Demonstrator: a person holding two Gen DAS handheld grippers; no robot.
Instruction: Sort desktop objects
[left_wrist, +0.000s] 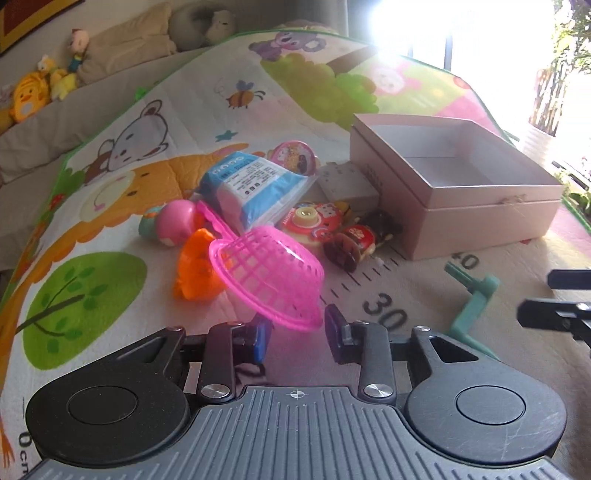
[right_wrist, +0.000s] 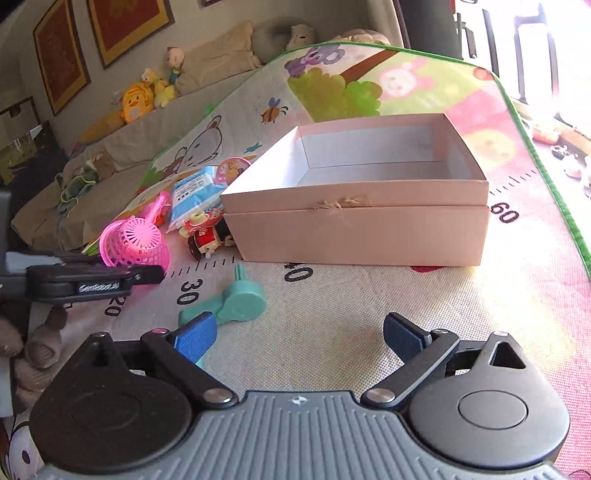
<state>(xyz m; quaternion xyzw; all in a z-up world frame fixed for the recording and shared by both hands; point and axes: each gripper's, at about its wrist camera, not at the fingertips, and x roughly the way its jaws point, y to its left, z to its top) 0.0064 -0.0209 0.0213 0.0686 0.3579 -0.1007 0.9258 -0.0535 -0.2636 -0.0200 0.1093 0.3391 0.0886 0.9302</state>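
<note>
From my left gripper (left_wrist: 297, 325) I see the pink basket (left_wrist: 266, 273) at twelve o'clock, its rim between the two pads, which have closed in on it; I judge it is gripped, though the contact on the right pad is not fully clear. My right gripper (right_wrist: 299, 338) is wide open and holds nothing. The teal handle toy (right_wrist: 229, 302) lies just ahead of it at about eleven o'clock, its long axis running from lower left to upper right, its low end close to the left pad. This gripper is the nearer one for that toy. Farther, at one o'clock, the pink box (right_wrist: 362, 236) stands on the play mat (right_wrist: 332, 332), open and empty inside. Left of the box, the other toys and the blue tissue pack (left_wrist: 255, 184) wait in a heap.
</note>
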